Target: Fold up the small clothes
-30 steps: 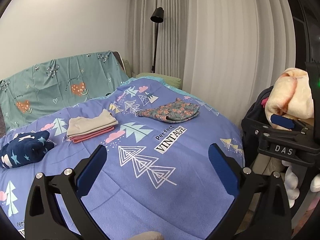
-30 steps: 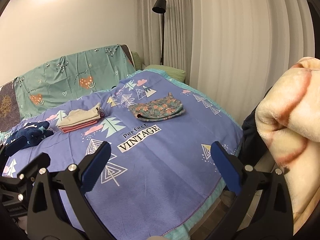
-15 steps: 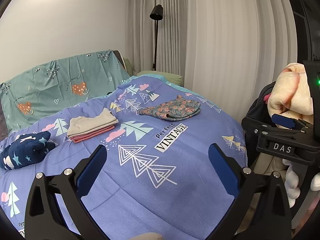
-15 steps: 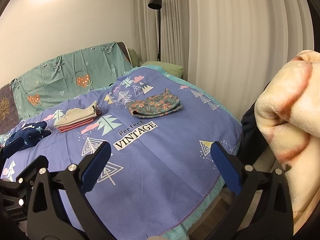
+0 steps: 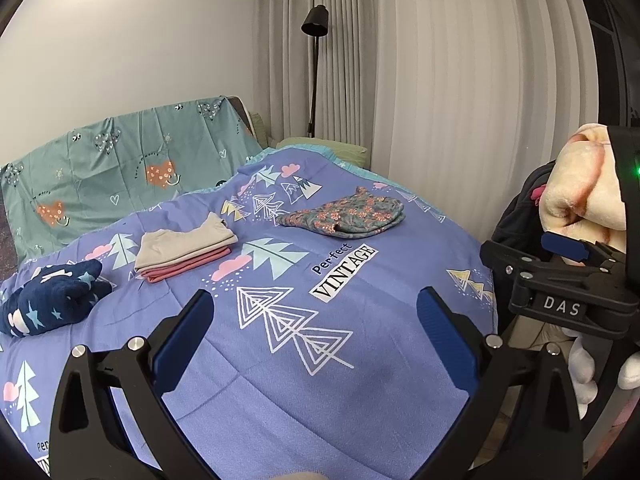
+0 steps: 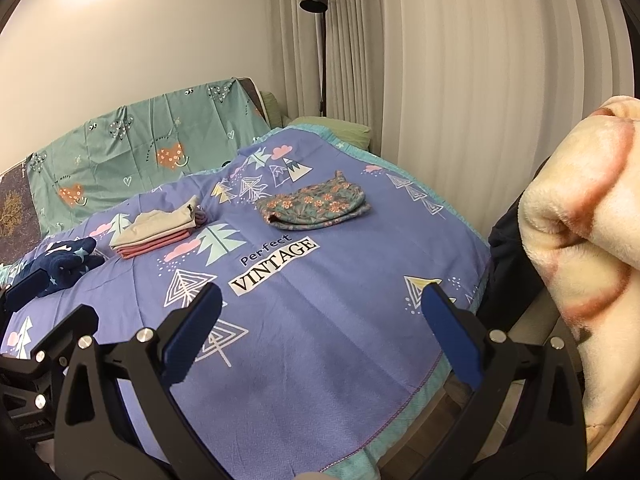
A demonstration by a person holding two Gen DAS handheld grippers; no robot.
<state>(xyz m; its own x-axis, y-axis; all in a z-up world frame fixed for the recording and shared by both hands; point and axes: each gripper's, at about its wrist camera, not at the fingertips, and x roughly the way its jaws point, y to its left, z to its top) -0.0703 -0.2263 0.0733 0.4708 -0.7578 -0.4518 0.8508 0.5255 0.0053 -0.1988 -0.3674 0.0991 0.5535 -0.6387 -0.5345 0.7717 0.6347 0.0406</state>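
Observation:
A floral grey-green garment [image 5: 348,216] lies loosely bunched on the far right of the purple bedspread [image 5: 280,380]; it also shows in the right wrist view [image 6: 316,204]. A folded beige and pink stack [image 5: 184,250] [image 6: 156,234] lies to its left. A navy star-print garment [image 5: 52,300] [image 6: 60,266] sits crumpled at the left. My left gripper [image 5: 316,324] is open and empty above the near bedspread. My right gripper [image 6: 320,328] is open and empty, level with the bed's right part.
A cream and pink fleece blanket [image 6: 580,260] hangs close on the right. A teal sheet [image 5: 120,168] covers the headboard. A black floor lamp [image 5: 314,60] stands by the curtains [image 5: 460,120]. The bed's edge [image 6: 400,412] runs near the right gripper.
Both views shifted slightly; the clothes sit a little higher and farther in frame. Nothing on the bed moved and both grippers stay open.

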